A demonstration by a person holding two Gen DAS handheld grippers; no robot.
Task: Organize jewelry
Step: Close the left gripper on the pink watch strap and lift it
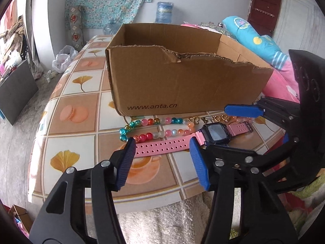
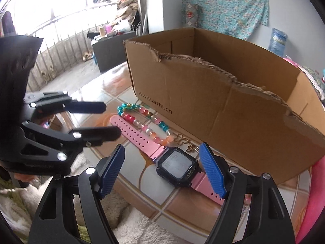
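Pink-strapped watch [image 2: 176, 165] with dark square face lies flat on the tablecloth [image 1: 77, 93], at six o'clock from the cardboard box [image 1: 182, 85], touching a bead bracelet [image 1: 154, 128]. My left gripper [image 1: 162, 154] and right gripper [image 2: 162, 170] tilt downward, jaws spread astride the strap, gripping nothing.

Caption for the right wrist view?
Open right tongs straddle the pink watch beside beads and box.
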